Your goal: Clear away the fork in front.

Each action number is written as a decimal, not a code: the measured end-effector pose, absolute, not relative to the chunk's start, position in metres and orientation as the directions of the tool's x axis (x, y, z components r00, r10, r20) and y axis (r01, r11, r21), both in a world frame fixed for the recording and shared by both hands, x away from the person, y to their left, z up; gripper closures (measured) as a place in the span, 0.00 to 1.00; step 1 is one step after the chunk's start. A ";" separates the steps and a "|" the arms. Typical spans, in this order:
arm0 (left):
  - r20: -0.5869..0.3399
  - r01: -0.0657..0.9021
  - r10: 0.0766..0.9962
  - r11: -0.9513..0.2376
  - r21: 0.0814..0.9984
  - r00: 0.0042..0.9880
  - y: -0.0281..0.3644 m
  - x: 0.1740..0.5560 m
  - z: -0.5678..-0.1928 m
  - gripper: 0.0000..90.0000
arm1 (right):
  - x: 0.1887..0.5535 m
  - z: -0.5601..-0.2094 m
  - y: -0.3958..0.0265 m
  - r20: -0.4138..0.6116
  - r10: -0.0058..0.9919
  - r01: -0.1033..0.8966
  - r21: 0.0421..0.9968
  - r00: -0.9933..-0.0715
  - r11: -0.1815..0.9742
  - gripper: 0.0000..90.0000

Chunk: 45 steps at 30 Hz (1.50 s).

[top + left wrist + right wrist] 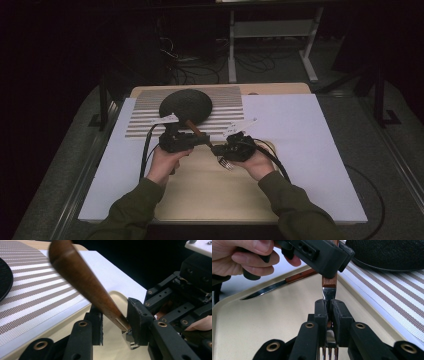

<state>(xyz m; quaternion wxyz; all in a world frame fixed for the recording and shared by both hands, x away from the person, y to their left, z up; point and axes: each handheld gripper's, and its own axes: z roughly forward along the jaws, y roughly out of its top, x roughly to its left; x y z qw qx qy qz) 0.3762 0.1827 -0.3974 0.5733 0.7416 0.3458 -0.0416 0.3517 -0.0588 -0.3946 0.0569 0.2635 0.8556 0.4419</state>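
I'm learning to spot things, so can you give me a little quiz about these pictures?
1. True or false: the right gripper is shut on the metal neck of the fork.
2. What lies in the tray? A knife, B spoon, C cup.
3. Fill in: the black plate sits on a ____ mat.
Key: 1 true; 2 A; 3 striped.

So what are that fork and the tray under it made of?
The fork looks like shiny steel at the neck and prongs, since it reflects light, with a reddish-brown handle that shows a polished wood look. The tray is matte beige with a rounded raised rim, probably plastic, though the look leaves that open.
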 end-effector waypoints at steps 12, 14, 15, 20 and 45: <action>-0.477 0.556 0.423 -0.080 0.827 0.770 0.183 0.375 -0.392 0.86 | 0.352 -0.395 -0.053 0.131 0.491 0.391 0.788 -0.862 0.476 0.90; -0.478 0.554 0.416 -0.078 0.829 0.774 0.182 0.375 -0.392 0.86 | 0.352 -0.395 -0.052 0.131 0.488 0.388 0.791 -0.863 0.473 0.90; -0.478 0.554 0.416 -0.078 0.829 0.774 0.182 0.375 -0.392 0.87 | 0.352 -0.395 -0.052 0.131 0.488 0.388 0.791 -0.863 0.473 0.90; -0.473 0.546 0.408 -0.076 0.834 0.781 0.181 0.373 -0.388 0.88 | 0.351 -0.394 -0.052 0.137 0.479 0.383 0.797 -0.867 0.466 0.90; -0.490 0.550 0.400 -0.042 0.834 0.774 0.201 0.366 -0.379 0.90 | 0.341 -0.384 -0.112 0.166 0.569 0.418 0.839 -0.806 0.348 0.21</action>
